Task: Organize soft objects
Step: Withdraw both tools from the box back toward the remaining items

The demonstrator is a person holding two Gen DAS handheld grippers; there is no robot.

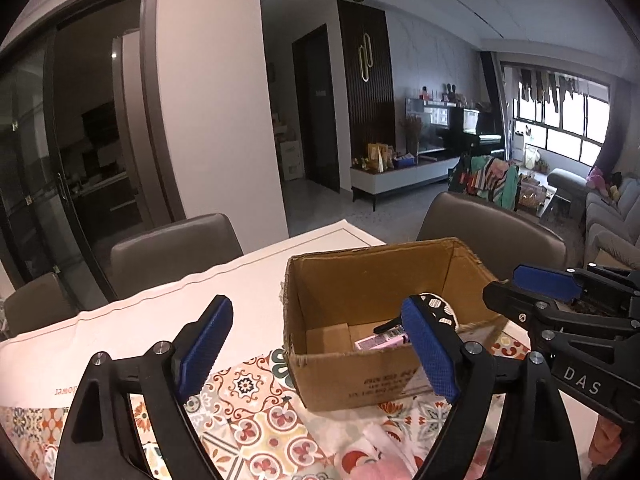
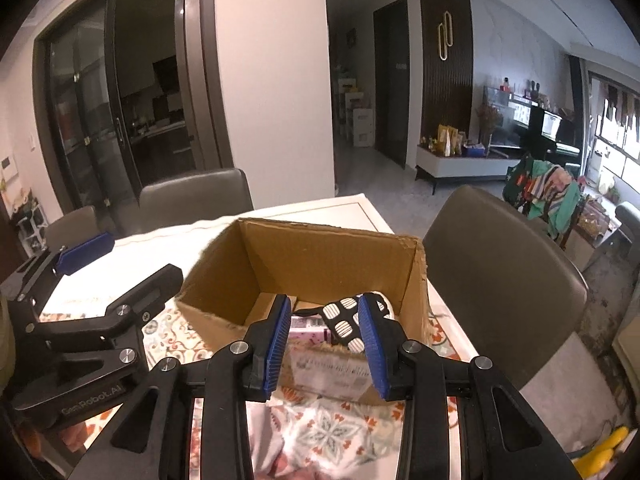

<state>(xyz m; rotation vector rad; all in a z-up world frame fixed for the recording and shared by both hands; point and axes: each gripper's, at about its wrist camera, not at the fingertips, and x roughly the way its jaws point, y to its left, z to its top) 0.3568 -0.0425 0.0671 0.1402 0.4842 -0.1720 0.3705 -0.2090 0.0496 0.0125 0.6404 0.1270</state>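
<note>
An open cardboard box (image 1: 360, 384) stands on a patterned cloth (image 1: 256, 408) on the white table. Inside lie a black soft item with white spots (image 2: 348, 320) and a pink patterned item (image 2: 306, 330); both also show in the left wrist view, the spotted item (image 1: 438, 306) and the pink one (image 1: 380, 340). My left gripper (image 1: 316, 340) is open and empty, in front of the box's left front corner. My right gripper (image 2: 324, 328) is open and empty, just above the box's front wall (image 2: 332, 372). It shows at the right of the left wrist view (image 1: 552, 288).
Brown chairs (image 2: 500, 256) stand around the table's far and right sides. A pink soft thing (image 1: 384, 468) lies on the cloth under my grippers. Something yellow (image 2: 604, 448) lies at the lower right. The white table top (image 1: 160, 304) stretches left of the box.
</note>
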